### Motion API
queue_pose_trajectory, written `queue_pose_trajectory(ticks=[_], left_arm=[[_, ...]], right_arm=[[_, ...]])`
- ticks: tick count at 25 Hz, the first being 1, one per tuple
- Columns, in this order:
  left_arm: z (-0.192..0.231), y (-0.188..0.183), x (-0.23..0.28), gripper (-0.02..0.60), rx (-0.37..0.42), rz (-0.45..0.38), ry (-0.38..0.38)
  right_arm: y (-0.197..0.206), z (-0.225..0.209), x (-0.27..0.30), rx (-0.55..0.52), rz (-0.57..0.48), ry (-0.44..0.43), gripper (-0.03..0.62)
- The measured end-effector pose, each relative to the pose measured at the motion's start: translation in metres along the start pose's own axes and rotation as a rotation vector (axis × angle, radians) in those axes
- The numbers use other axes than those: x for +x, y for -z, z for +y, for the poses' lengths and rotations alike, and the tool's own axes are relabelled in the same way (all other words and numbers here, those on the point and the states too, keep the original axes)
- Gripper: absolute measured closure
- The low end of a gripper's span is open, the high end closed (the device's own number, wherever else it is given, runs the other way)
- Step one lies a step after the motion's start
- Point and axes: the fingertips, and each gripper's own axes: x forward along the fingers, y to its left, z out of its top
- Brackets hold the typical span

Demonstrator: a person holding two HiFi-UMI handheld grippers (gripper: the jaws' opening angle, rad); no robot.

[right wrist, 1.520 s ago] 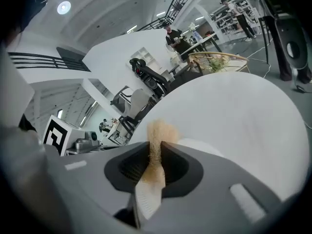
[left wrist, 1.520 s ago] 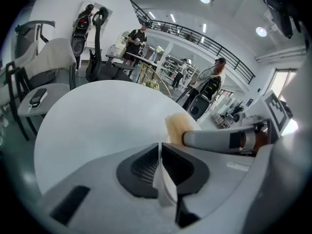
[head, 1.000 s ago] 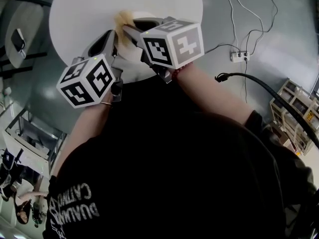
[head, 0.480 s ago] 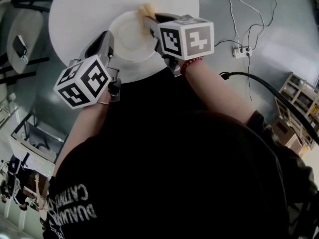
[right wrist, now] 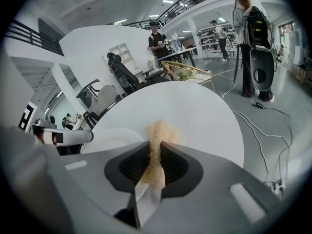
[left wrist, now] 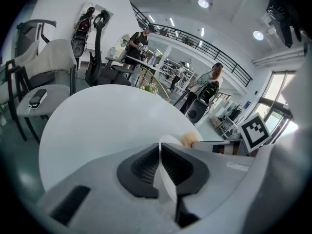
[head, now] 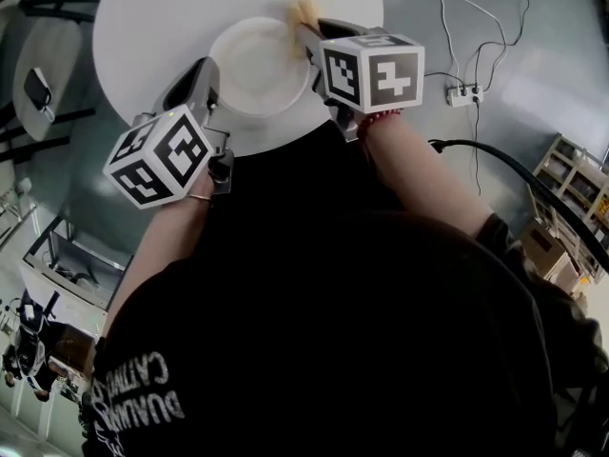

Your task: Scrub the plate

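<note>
Round white table [head: 157, 27], standing on a grey floor [head: 542, 46]. A white plate [head: 255, 65] rests on its top, close to the edge nearest the person.

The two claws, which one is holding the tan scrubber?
The right claw: tan fibres of the scrubber stick out between its jaws. The left claw pinches the white plate by its rim instead.

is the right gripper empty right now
No, the right gripper is shut on a tan scrubber, whose fibrous tuft sticks out past the jaws.
</note>
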Motion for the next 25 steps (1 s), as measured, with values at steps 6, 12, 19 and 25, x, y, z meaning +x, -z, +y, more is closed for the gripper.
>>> queue_pose_trajectory(ticks=[6, 12, 19, 25], left_arm=[[0.002, 0.000, -0.004, 0.566, -0.014, -0.017, -0.025], [0.010, -0.007, -0.007, 0.566, -0.047, -0.045, -0.060], [0.008, -0.007, -0.012, 0.566, -0.110, -0.045, -0.076], [0.011, -0.012, -0.011, 0.566, -0.119, -0.054, -0.074]], right_arm=[[-0.006, 0.002, -0.004, 0.007, -0.014, -0.013, 0.522], [-0.033, 0.075, -0.004, -0.010, -0.072, -0.298, 0.522], [0.006, 0.129, 0.000, -0.129, 0.096, -0.473, 0.522], [0.009, 0.130, 0.009, -0.135, 0.134, -0.505, 0.522]])
